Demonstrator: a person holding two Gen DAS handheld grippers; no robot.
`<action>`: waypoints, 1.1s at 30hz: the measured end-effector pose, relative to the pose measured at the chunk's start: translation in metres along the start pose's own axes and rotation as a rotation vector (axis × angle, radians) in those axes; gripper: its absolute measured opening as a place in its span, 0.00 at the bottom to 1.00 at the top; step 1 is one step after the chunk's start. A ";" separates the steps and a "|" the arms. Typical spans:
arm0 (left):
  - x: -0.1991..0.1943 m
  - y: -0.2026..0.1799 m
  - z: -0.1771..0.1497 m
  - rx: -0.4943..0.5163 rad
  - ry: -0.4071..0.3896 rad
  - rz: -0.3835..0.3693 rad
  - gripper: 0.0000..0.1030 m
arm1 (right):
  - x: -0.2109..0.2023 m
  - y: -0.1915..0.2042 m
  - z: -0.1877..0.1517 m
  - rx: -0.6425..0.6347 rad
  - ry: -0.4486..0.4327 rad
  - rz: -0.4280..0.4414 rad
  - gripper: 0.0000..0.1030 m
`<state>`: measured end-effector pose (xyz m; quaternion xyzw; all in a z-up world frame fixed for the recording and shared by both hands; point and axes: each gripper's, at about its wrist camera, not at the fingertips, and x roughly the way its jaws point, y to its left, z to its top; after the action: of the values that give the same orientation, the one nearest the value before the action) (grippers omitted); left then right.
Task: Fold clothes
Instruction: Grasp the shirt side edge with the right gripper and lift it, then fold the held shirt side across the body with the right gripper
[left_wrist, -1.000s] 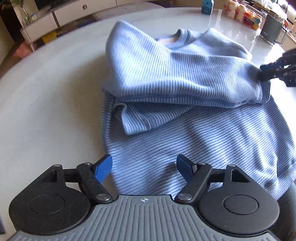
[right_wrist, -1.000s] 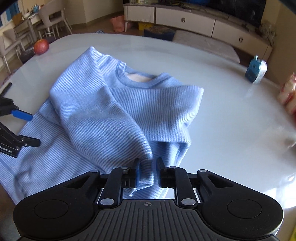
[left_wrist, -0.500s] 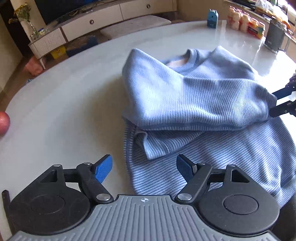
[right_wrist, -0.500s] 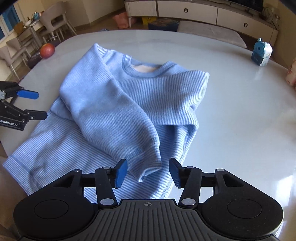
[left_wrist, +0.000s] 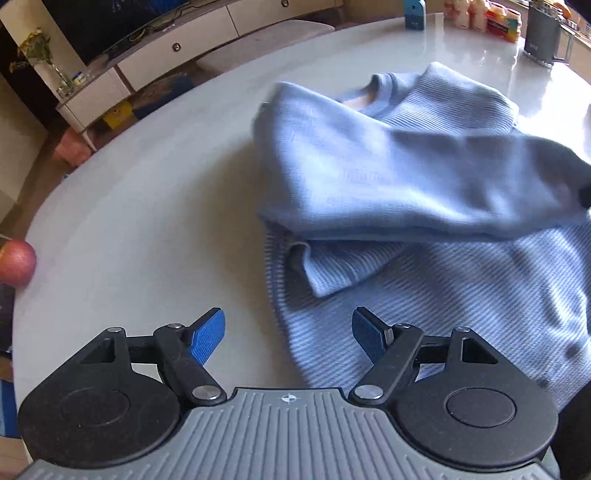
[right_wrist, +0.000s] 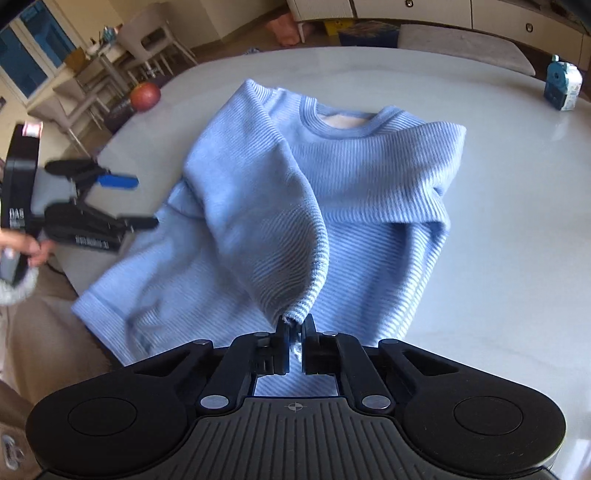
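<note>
1. Your task object is the light-blue ribbed sweater (right_wrist: 369, 177), a fine-striped knit with a banded round collar and a pale inner lining, lying on the table near the edge closest to you.
2. One sleeve (right_wrist: 266, 236) is folded across the body. Its cuff end rises off the cloth into your right gripper (right_wrist: 294, 341), whose jaws are pinched onto that cuff.
3. The other sleeve (left_wrist: 332, 266) lies doubled under the upper fold, its cuff pointing toward your left gripper.
4. Your left gripper (left_wrist: 288, 334) has its jaws wide, with blue textured pads (left_wrist: 207, 334) and nothing between them. It hovers over the sweater's hem (left_wrist: 295, 347) at the table's near side.
5. Compared with half a second ago, your right jaws have gone from open around the cuff to clamped on it, and the sleeve is now lifted. Your left jaws are as wide as before.
6. The table (right_wrist: 498, 240) is round, glossy and pale grey.
7. A red apple (right_wrist: 145, 96) sits near the far-left rim; a small blue-and-white carton (right_wrist: 561, 86) stands far right.
8. In the left view, bottles (left_wrist: 480, 14) and a dark grey jug (left_wrist: 541, 31) stand at the far edge.
9. White lettering on your left gripper's body is too blurred to read.
</note>
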<state>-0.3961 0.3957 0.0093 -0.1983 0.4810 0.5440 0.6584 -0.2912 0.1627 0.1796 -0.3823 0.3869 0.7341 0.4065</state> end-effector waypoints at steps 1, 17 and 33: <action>-0.001 0.002 0.001 0.002 -0.005 0.007 0.72 | 0.001 -0.001 -0.004 -0.005 0.019 -0.016 0.06; 0.001 -0.004 0.050 -0.056 -0.180 -0.046 0.57 | -0.009 0.039 0.057 -0.286 -0.089 -0.182 0.09; 0.056 -0.021 0.044 -0.004 -0.174 -0.119 0.53 | 0.109 0.089 0.221 -0.338 -0.123 -0.048 0.09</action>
<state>-0.3617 0.4523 -0.0236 -0.1797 0.4081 0.5203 0.7283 -0.4666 0.3566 0.1977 -0.4087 0.2234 0.8008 0.3767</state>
